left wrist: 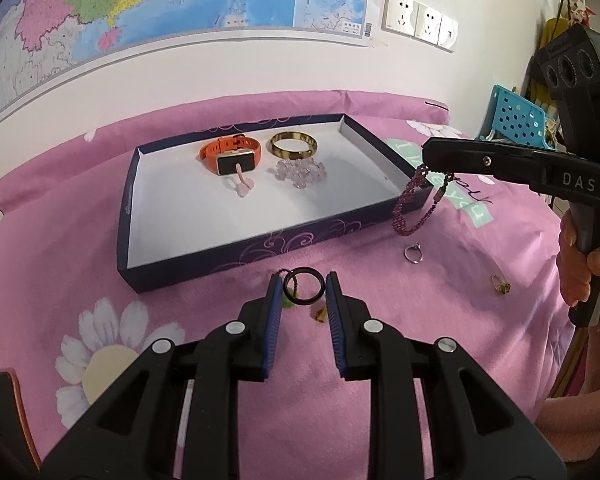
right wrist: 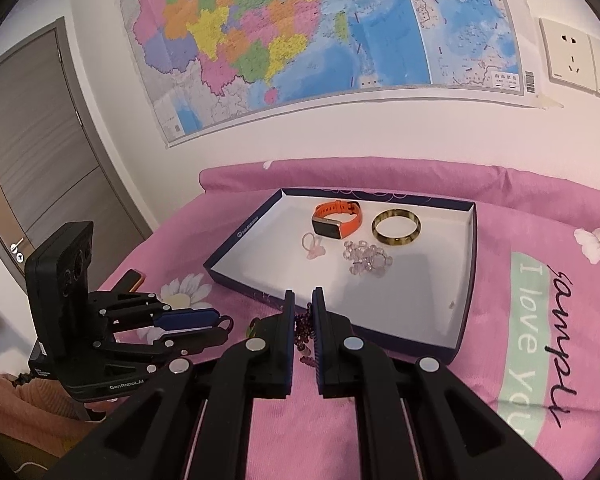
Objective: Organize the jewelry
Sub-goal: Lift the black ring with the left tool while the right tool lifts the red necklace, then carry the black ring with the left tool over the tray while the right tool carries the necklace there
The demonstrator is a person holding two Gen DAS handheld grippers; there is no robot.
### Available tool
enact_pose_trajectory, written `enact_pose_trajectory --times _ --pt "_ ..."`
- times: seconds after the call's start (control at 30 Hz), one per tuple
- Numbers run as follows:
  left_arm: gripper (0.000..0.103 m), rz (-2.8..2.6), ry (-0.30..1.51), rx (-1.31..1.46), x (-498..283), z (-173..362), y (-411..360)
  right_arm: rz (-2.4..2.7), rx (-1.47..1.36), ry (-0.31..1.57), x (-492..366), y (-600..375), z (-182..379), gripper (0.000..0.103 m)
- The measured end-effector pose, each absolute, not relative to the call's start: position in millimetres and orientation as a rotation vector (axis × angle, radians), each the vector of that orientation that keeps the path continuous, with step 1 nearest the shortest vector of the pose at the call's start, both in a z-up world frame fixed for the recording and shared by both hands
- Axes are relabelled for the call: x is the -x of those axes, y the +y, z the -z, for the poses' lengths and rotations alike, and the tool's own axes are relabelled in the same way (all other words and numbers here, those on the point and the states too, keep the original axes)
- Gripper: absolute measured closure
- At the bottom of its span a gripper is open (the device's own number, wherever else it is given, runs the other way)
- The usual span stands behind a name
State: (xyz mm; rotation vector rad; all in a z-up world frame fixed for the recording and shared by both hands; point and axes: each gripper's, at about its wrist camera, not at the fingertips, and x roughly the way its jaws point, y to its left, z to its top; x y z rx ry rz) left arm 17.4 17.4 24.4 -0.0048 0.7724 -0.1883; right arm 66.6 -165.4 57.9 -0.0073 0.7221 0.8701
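Nearest the left wrist camera, the left gripper [left wrist: 303,286] is clamped on a thin black ring [left wrist: 304,285], the hoop standing between the blue pads just short of the tray's near wall, with a bit of green and a bit of orange-yellow showing under it on the pink cloth [left wrist: 180,288]. To its right the cloth lies mostly bare: one silver ring [left wrist: 413,253] and, further right, one gold ring with a green stone [left wrist: 501,283], well apart from each other. Above them the right gripper [left wrist: 432,151], held by a hand [left wrist: 580,264], is clenched on a dark purple beaded bracelet [left wrist: 414,204], which dangles in a loop off its tip just outside the tray's near right corner; in the right wrist view the beads [right wrist: 305,334] hang between the nearly closed fingers. The tray [left wrist: 188,258] is a shallow dark blue box with a white floor, its near half and right side empty. Four pieces sit toward its far wall: one orange-strapped watch [left wrist: 230,154], one gold bangle [left wrist: 293,145], one clear crystal bead bracelet [left wrist: 299,172] just in front of the bangle, and one small pink piece [left wrist: 243,184] in front of the watch. Beyond the cloth's far edge rises a white wall with a map [right wrist: 300,32] and sockets [left wrist: 420,22].
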Motion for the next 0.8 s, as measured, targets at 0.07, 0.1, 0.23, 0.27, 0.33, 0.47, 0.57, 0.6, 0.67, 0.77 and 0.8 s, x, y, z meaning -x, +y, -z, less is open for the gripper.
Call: enact_pose_trajectory --times 0.07,0.1,0.23,0.27,0.33,0.47,0.57,0.6,0.67,0.77,0.8 --pt "0.081 0.187 0.767 0.005 -20 -26 19 -0.871 0.005 0.721 -70 -164 -59 0.096" --pt "0.081 0.186 0.766 0.005 -22 -27 20 -0.87 0.006 0.72 -71 -163 -59 0.096" --pt "0.081 0.184 0.76 0.01 -28 -30 22 -0.87 0.004 0.713 -76 -160 -63 0.096" --pt "0.081 0.182 0.758 0.012 -30 -30 23 -0.871 0.003 0.712 -77 -161 -63 0.096" --pt "0.081 0.181 0.755 0.009 -31 -32 23 -0.872 -0.002 0.71 -80 -159 -64 0.096" --pt "0.081 0.18 0.749 0.007 -36 -34 23 -0.876 -0.003 0.706 -86 -157 -67 0.096" --pt "0.081 0.181 0.746 0.008 -40 -35 24 -0.881 -0.006 0.706 -90 -154 -68 0.096" --pt "0.081 0.18 0.746 0.008 -41 -36 24 -0.881 -0.005 0.706 -90 -154 -68 0.096" --pt "0.081 0.179 0.743 0.005 -42 -36 24 -0.882 -0.007 0.706 -92 -153 -68 0.096" --pt "0.081 0.177 0.74 0.002 -47 -38 25 -0.883 -0.008 0.705 -96 -150 -69 0.096" --pt "0.081 0.175 0.739 0.001 -49 -39 25 -0.883 -0.009 0.705 -97 -149 -69 0.096"
